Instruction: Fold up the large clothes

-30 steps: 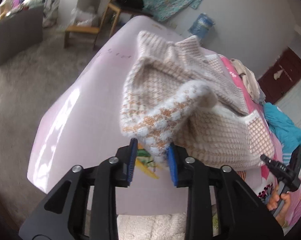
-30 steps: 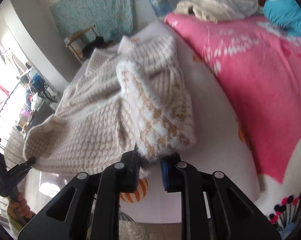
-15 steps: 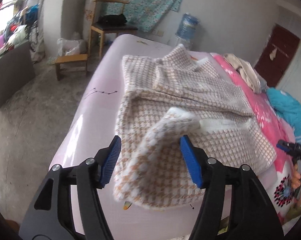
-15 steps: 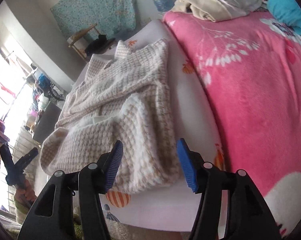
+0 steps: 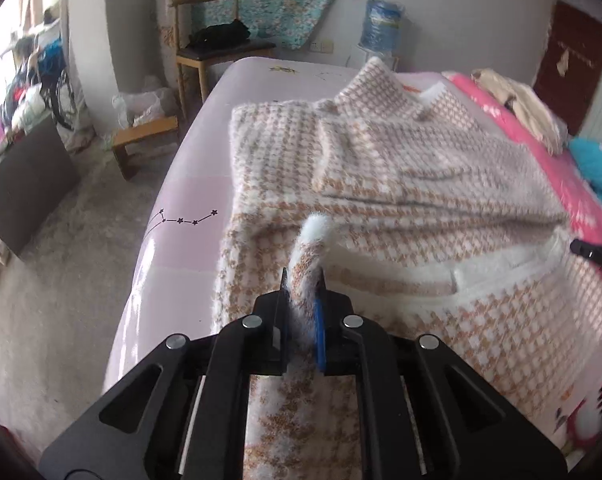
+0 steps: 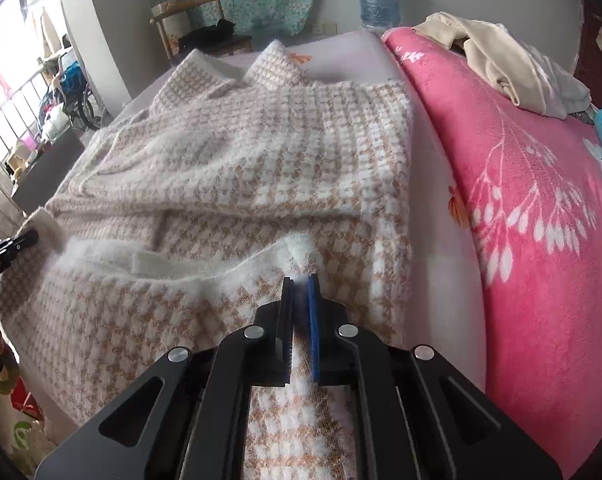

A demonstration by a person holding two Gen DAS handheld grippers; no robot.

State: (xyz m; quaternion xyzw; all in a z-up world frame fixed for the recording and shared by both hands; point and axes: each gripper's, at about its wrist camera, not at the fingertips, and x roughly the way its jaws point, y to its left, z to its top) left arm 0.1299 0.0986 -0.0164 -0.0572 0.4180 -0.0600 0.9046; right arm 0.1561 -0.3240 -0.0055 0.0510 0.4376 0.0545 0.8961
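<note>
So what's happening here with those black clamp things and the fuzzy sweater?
A person is folding a big checked sweater spread on a bed, using a hand-held gripper in each hand. The left gripper is shut on the fluffy fabric at the near edge, and the right gripper is shut on the same edge further along. The sleeves already lie folded across the body.

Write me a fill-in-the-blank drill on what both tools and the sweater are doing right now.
1. The left tool is shut on a raised fold of the ____.
2. The right tool grips the sweater at its white ____.
3. Right of the sweater lies a ____ blanket with white flowers.
4. The wooden chair stands beyond the ____ end of the bed.

Missing words: sweater; edge; pink; far
</note>
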